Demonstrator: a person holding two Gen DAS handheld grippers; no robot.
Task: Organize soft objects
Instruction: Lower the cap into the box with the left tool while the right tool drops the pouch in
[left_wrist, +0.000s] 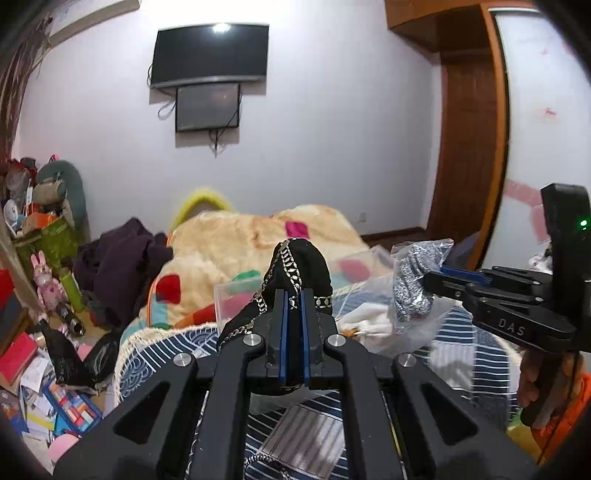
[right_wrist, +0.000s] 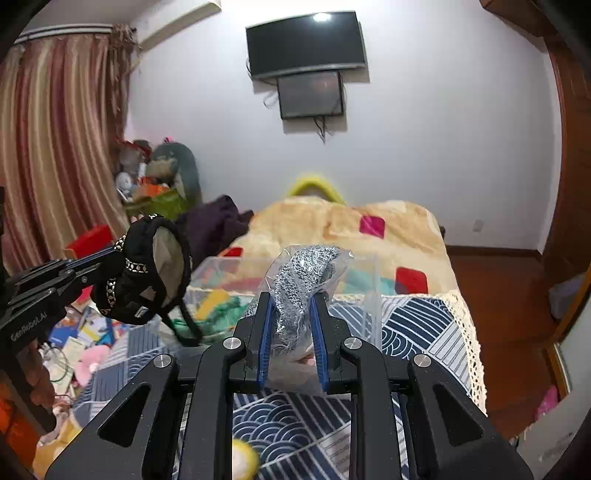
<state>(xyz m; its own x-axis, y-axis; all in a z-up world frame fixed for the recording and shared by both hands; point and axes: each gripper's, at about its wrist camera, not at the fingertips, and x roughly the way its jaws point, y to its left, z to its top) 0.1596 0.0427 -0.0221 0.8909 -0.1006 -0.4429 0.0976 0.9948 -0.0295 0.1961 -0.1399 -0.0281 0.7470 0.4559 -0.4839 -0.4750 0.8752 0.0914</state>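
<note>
**Inspector A:** We start with the left gripper (left_wrist: 293, 295). Its blue-padded fingers (left_wrist: 283, 332) are clamped tight on a black cap (left_wrist: 299, 266) trimmed with silver chain pattern. We see the cap held clear of the bed, its opening turned toward the right wrist camera, a black strap hanging loose beneath it.

**Inspector B:** We confirm from the other side: the same black cap (right_wrist: 147, 266) sits pinched at the tip of the left gripper (right_wrist: 107, 258), at the left of that view, above the near left corner of the clear plastic bin (right_wrist: 369, 291).

**Inspector A:** The right gripper (right_wrist: 293, 299)?

**Inspector B:** Its fingers (right_wrist: 264, 332) are closed around a grey knitted item in a clear bag (right_wrist: 306, 280), the bag crumpled between the pads. The gap between the pads is wider than on the left, filled by the bag. In the left wrist view the right gripper (left_wrist: 428, 282) enters from the right edge, gripping the same bag (left_wrist: 413, 280).

**Inspector A:** Surroundings, for the record.

**Inspector B:** We note both items held over a blue-and-white patterned bedspread (right_wrist: 424, 325). The clear plastic bin stands on it just ahead of the grippers, with coloured soft items inside. Behind it lies a cream blanket (right_wrist: 332, 229) with coloured patches. A dark purple garment (left_wrist: 118, 258) is heaped at the bed's left side. Two screens (left_wrist: 210, 55) hang on the far wall.
</note>
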